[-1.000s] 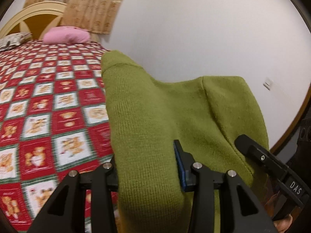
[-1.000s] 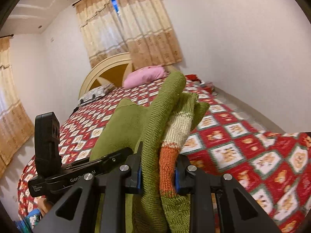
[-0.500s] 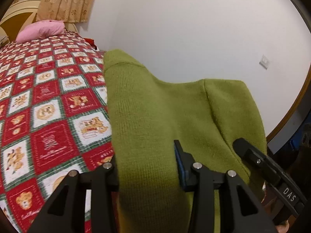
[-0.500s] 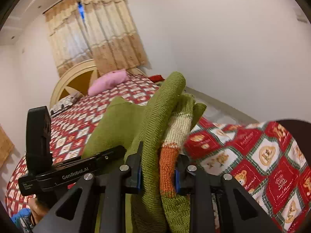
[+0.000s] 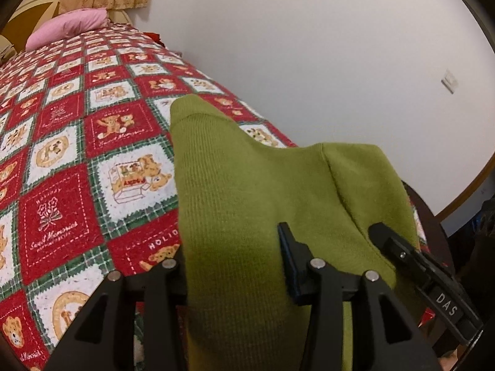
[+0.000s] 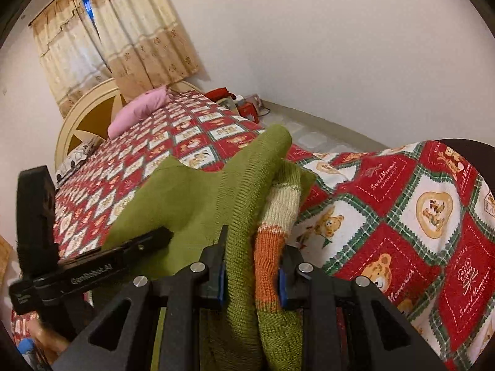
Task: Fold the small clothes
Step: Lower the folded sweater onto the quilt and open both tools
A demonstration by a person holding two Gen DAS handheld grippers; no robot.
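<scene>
We hold a small green sweater [image 5: 247,191] with two tongs, one in each hand, over the bed [image 5: 77,154] with the red teddy bear blanket. Our left tongs [image 5: 232,266] have the green knit between their black fingers, and the jaws are opening right now. In the left view the cloth looks loose on one side, so we think this grip is letting go. Our right tongs [image 6: 250,266] are clenched on a thick bunch of the sweater, green folds and a cuff [image 6: 272,241] with orange and cream stripes, and the blue pads press it from both sides. The sweater is not flat on the bed yet. It hangs and drapes forward from both tongs, out over the blanket, near the foot corner of the bed on the wall side. Its long way runs from one tongs to the other, and a loose green tip [image 6: 275,136] sticks up past the right tongs. In the right view we can see the left tongs [image 6: 92,266] just beside the cloth, so both hands are close together on the same edge. We think the next thing is to lay the sweater down on the blanket, so what matters is that the bed lies in front of and under the tongs. The right hand has the firmer hold, so it should lead. A pink pillow [image 6: 139,111] sits far off by the head of the bed
</scene>
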